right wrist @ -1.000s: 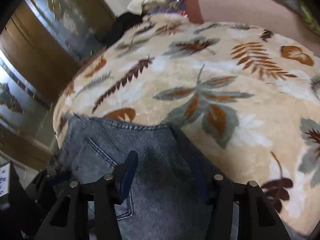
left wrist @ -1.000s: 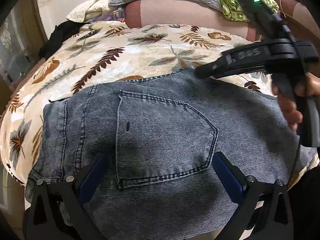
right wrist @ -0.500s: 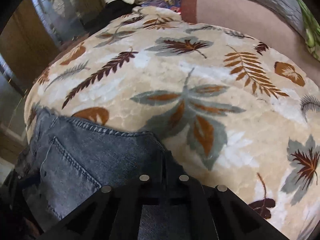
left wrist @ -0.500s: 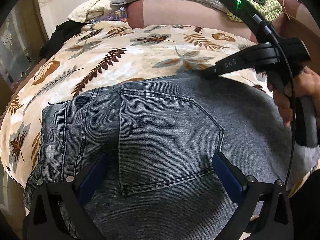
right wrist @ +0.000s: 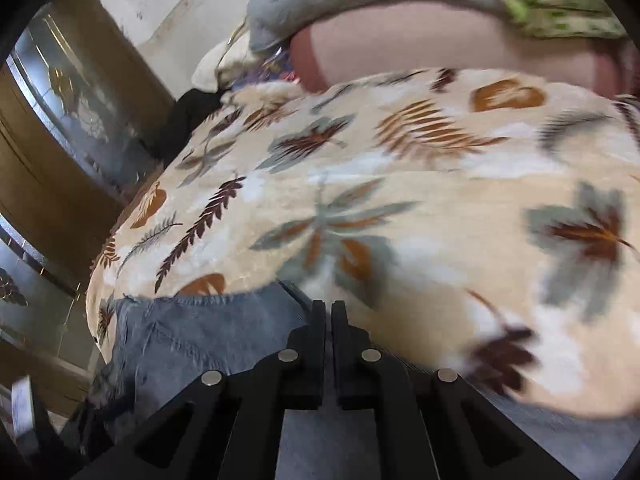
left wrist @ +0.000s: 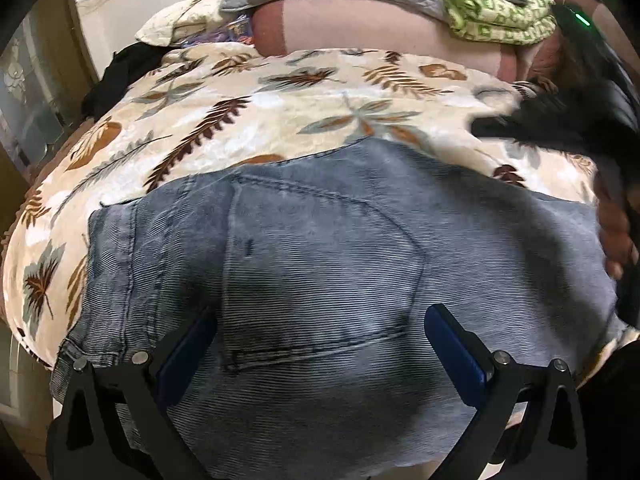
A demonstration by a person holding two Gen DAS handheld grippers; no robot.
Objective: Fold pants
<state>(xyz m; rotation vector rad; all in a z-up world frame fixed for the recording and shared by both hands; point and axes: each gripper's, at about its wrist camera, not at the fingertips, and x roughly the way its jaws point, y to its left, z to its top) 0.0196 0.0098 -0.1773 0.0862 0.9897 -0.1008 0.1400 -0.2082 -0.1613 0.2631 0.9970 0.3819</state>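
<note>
On the leaf-print blanket (left wrist: 280,120), grey-blue jeans (left wrist: 340,280) lie pocket-up.

No legible txt or labels

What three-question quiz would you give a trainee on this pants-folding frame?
1. True or false: the left gripper is open above the jeans.
2. The right gripper is: A) wide open, B) shut at the jeans' edge, C) out of view.
3. Fill in: the jeans lie on a leaf-print ____.

Key: 1 true; 2 B; 3 blanket.
</note>
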